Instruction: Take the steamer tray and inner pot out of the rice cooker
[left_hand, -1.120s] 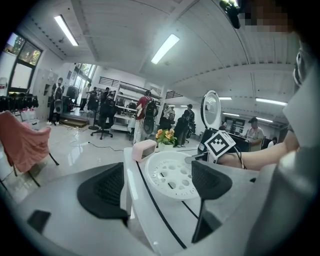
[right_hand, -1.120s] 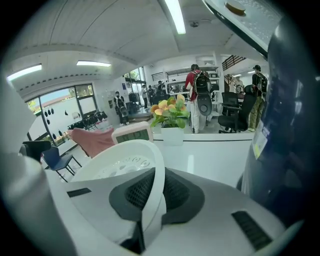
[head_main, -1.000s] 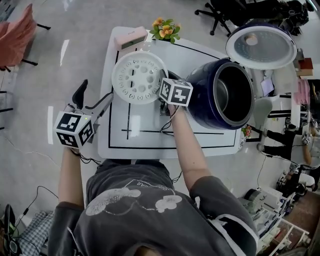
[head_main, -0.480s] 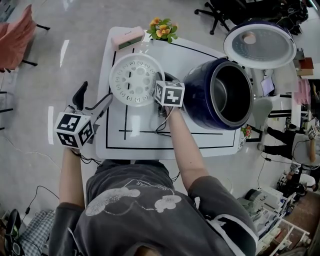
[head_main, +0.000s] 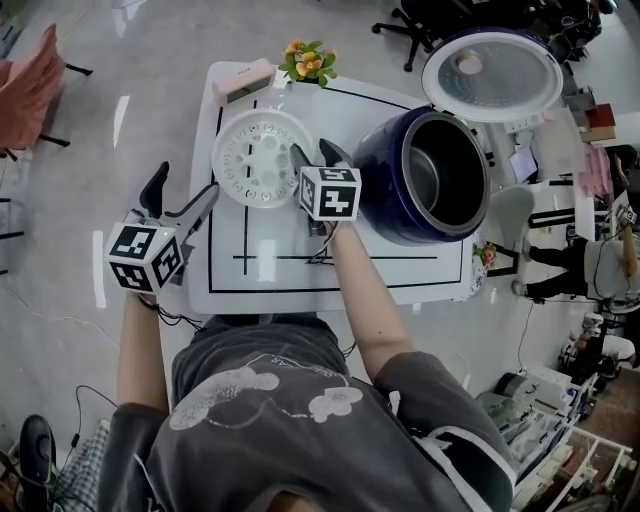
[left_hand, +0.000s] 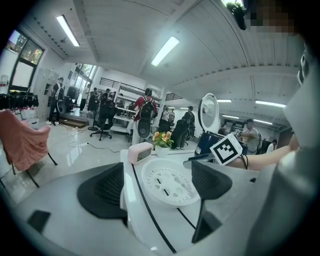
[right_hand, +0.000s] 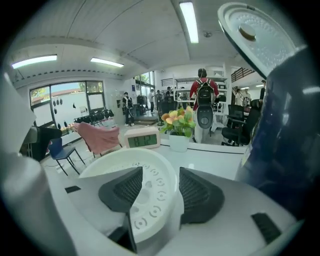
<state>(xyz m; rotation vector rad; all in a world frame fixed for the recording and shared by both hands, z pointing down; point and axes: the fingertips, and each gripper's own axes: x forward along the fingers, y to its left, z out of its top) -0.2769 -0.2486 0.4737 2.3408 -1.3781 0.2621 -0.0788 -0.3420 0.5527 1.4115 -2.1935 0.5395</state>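
Observation:
The white perforated steamer tray (head_main: 258, 158) lies flat on the white table (head_main: 400, 270), left of the dark blue rice cooker (head_main: 390, 165). The cooker's lid (head_main: 490, 75) stands open and the metal inner pot (head_main: 445, 180) sits inside. My right gripper (head_main: 312, 155) is at the tray's right rim. Its jaws have just been opening. In the right gripper view the tray (right_hand: 150, 167) rim is between the pads of the right gripper (right_hand: 161, 190), with a gap on both sides. My left gripper (head_main: 178, 192) hovers open and empty off the table's left edge, facing the tray (left_hand: 167, 182).
A pink digital clock (head_main: 243, 80) and a small pot of flowers (head_main: 305, 60) stand at the table's far edge behind the tray. Black lines mark the tabletop. People, office chairs and benches fill the room around the table.
The right gripper's jaws have spread apart and let go of the tray's rim; the tray now rests on the table. The left gripper has stayed where it was.

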